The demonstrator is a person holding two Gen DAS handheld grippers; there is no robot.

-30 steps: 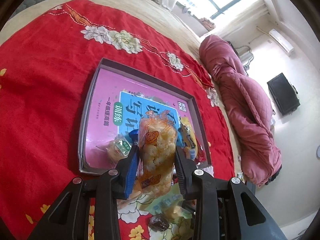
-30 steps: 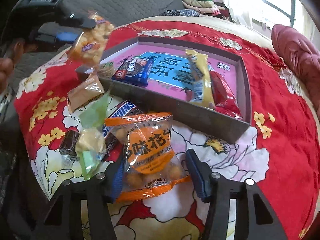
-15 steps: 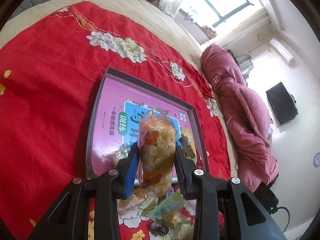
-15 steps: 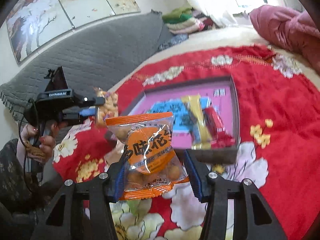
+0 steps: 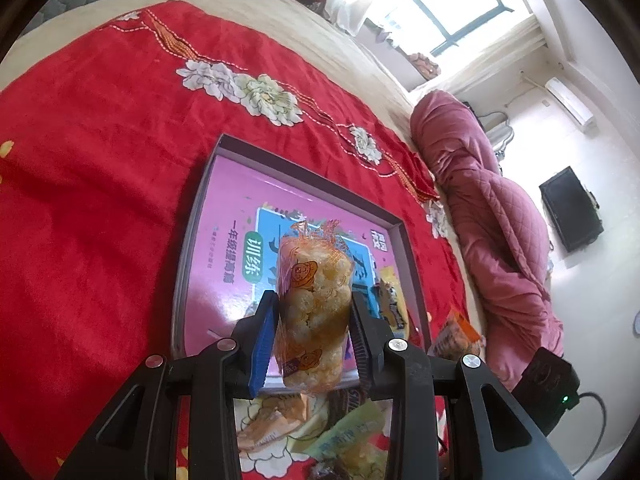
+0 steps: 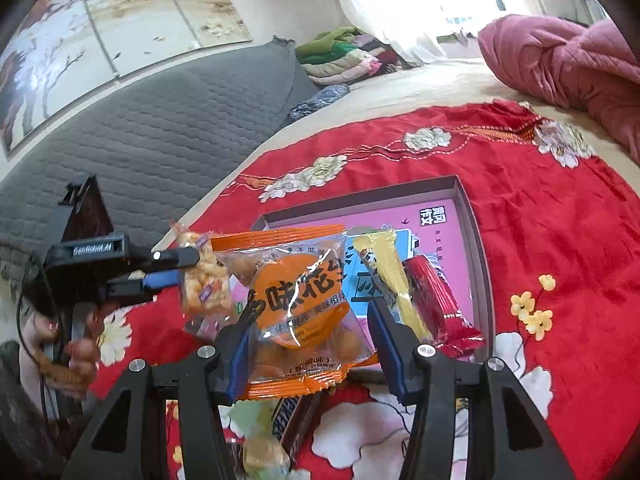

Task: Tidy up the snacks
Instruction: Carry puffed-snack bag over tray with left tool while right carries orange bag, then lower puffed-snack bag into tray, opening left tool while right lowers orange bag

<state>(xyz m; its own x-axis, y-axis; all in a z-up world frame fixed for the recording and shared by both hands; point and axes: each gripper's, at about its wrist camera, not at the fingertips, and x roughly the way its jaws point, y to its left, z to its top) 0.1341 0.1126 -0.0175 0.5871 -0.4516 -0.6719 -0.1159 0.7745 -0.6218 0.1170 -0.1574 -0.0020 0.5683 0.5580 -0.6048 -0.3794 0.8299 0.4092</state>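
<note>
Both grippers are loaded and held above the red floral bedspread (image 5: 100, 184). The left gripper (image 5: 314, 322) is clenched on a clear cellophane packet of pale puffed corn balls (image 5: 314, 300), gripped across its narrow width; the packet's long axis runs forward along the fingers, twisted orange top pointing away from the camera. In the left wrist view this packet is seen against the near half of the shallow grey cardboard box with a pink printed floor (image 5: 192, 240), just inside the box's near edge, and appears raised above the floor, not resting on it. The right gripper (image 6: 308, 334) is clamped on a flat orange-and-clear sachet of coated peanuts (image 6: 298, 308), held by its two side edges, face toward the camera. In the right wrist view the sachet hangs over the box's near edge, with the yellow stick packet (image 6: 386, 280) and the red wrapped bar (image 6: 436, 300) already lying inside by the right wall. A brown chocolate bar (image 6: 292, 420) and a green-wrapped sweet (image 6: 260, 450) lie on the bedspread outside the near edge. Judgement: both packets sit at the near edge, so release turns on carrying each forward and down; the left packet looks further over the floor.
</note>
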